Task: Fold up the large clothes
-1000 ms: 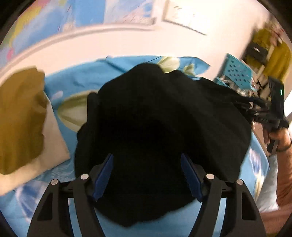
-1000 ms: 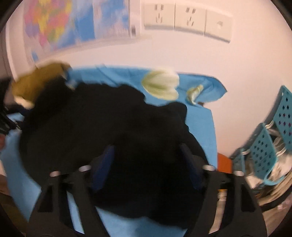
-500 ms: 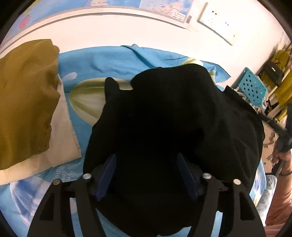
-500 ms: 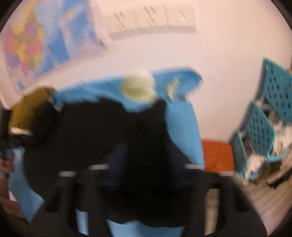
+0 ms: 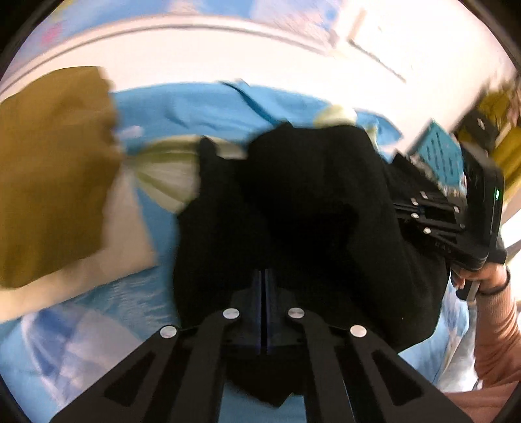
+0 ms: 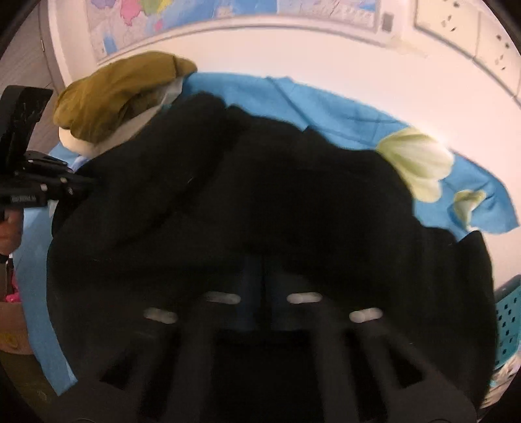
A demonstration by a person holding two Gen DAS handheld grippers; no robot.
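A large black garment (image 5: 293,201) lies bunched on a blue flowered sheet (image 5: 195,107). My left gripper (image 5: 263,276) has its jaws closed together on the garment's near edge. The garment fills the right wrist view (image 6: 260,201). My right gripper (image 6: 263,270) is shut on its near edge, the fingers blurred and partly covered by cloth. The right gripper also shows in the left wrist view (image 5: 400,175), its tips at the garment's right side. The left gripper shows at the left of the right wrist view (image 6: 81,185), pinching the garment's edge.
An olive garment (image 5: 52,169) lies on a folded cream cloth (image 5: 127,240) at the left of the sheet; it also shows in the right wrist view (image 6: 120,94). A wall with a map (image 6: 228,9) and sockets (image 6: 472,32) stands behind. A teal plastic basket (image 5: 439,153) sits at the right.
Both grippers were open over the black garment; now both are closed on its near edge. The left view has swung so the right gripper appears closer at the right.
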